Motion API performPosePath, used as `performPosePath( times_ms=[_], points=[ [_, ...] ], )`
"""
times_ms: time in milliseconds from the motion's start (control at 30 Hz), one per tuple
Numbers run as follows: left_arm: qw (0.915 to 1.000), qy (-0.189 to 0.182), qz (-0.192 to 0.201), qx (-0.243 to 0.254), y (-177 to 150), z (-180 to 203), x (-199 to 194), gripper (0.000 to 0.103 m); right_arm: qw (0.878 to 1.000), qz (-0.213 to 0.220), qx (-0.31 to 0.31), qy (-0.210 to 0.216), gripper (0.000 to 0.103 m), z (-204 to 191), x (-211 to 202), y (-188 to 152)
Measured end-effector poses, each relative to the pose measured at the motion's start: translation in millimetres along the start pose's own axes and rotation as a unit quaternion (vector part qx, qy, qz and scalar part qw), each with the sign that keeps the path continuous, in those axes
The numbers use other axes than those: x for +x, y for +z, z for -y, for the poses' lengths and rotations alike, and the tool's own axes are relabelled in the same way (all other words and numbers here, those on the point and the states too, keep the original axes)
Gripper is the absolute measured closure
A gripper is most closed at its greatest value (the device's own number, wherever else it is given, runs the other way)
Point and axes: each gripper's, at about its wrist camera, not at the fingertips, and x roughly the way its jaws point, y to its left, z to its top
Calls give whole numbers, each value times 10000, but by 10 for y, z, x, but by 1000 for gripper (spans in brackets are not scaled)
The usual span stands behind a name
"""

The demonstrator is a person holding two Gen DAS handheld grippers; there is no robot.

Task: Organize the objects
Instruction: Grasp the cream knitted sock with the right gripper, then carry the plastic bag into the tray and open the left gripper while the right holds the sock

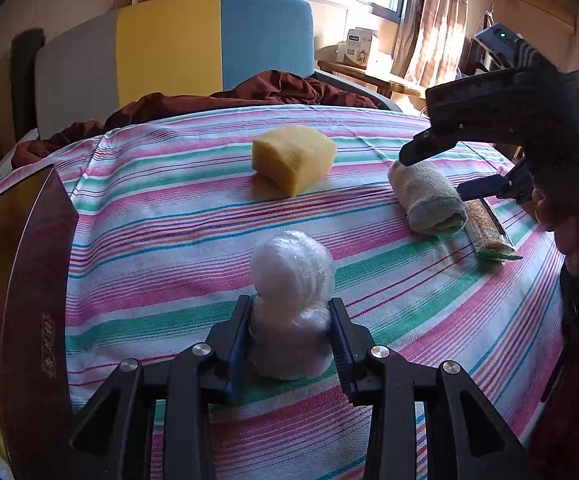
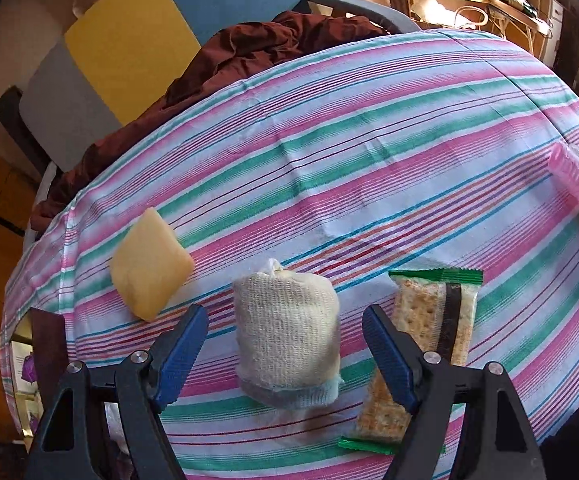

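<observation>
— Striped cotton cloth [image 1: 389,292], pink, green and white, is seen spread over the table. What is held?

— A crumpled white plastic-wrap bundle [image 1: 289,280] is clamped between the blue-padded fingers of the left gripper [image 1: 291,324], its base resting on the cloth.

— And the right gripper [image 2: 285,336]?

— Its jaws are spread wide, nothing gripped. A rolled cream knitted sock [image 2: 287,340] is framed between the fingers, lying on the cloth; contact cannot be told.

— Neighbours?

— A cracker packet in clear wrap with green ends [image 2: 421,344] is noted just beside the sock, at its right, partly behind the right finger. A yellow sponge block [image 2: 151,264] lies to the left, apart.

— Any writing?

— Embossed characters are seen on a dark reddish-brown panel [image 1: 41,296] at the left edge of the left view; they cannot be read. Print on a white carton [image 1: 355,48] by the window is too small.

— Else?

— A pink ribbed cylinder [image 2: 575,178] is recorded at the right edge.
</observation>
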Motion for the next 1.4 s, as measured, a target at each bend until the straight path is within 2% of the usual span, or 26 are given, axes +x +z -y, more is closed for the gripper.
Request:
performPosePath(
  times_ms=[33,67,100,333,600,900,1233,1400],
  points=[
    [10000,-9,-2,-8,1,-3,2,64,9998,-70,-140,-123,30,-38,48,-6],
    [10000,-8,-3,-6,0,-5,2,64,9992,-180,-258,-249,42,-66,103,-19],
    [10000,4,-3,5,1,-4,2,64,9982,-290,-367,-383,49,-82,157,-41],
    [10000,-7,-16,3,5,-8,9,64,9925,-334,-911,-747,50,-208,202,-127],
    [9999,93,-8,77,5,21,3,66,9941,-395,-787,-641,49,-119,211,-128],
    [9997,216,-19,137,-18,58,-12,66,9903,-363,-1063,-813,48,-128,184,-142],
    [9994,306,-50,166,-22,67,-33,67,9892,-339,-1208,-758,51,-90,118,-131],
    [9993,328,-112,149,-50,53,-109,67,9833,-366,-1696,-542,51,-361,148,-196]
  ],
)
